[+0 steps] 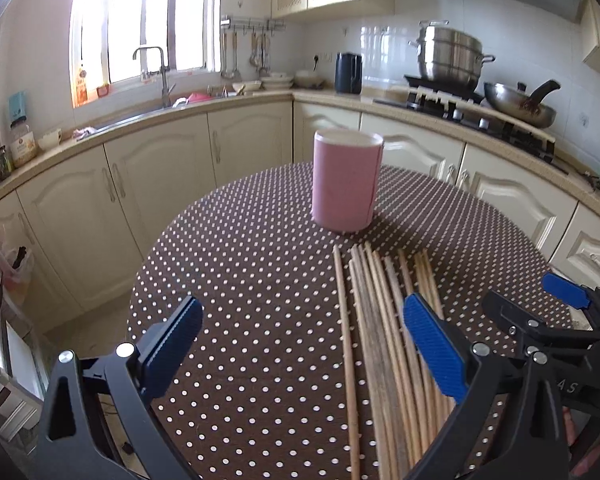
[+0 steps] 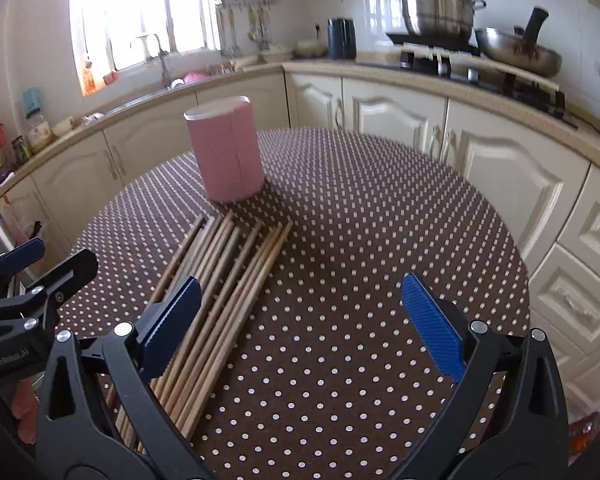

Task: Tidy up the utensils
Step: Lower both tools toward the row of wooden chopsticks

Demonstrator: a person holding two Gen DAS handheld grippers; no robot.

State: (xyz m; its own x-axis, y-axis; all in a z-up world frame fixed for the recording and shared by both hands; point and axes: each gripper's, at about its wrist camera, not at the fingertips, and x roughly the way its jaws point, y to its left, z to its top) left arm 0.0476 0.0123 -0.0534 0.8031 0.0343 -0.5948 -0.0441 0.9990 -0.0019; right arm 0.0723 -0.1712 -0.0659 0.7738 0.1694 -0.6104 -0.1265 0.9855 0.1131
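We hover both grippers, jaws wide and empty: left gripper point(image 1: 304, 344), right gripper point(image 2: 300, 320). Chopsticks point(image 1: 384, 332) lie bunched between us, tips toward the pink holder point(image 1: 346, 180) at twelve o'clock, handy for loading.

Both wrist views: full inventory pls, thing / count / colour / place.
chopsticks: a bundle, too many overlapping to count, light wood, lying side by side on the table in front of the canister
canister: 1, pink with pale top, upright mid-table beyond the chopstick tips
table: 1, brown cloth with white dots, round
stacked steamer pot: 1, steel, on the stove
wok: 1, steel with dark handle, right of the pot
kettle: 1, dark, counter corner
faucet: 1, metal, at the sink under the window
left gripper: open, blue fingers, over the table, empty
right gripper: open, blue fingers, empty, chopsticks at its left finger
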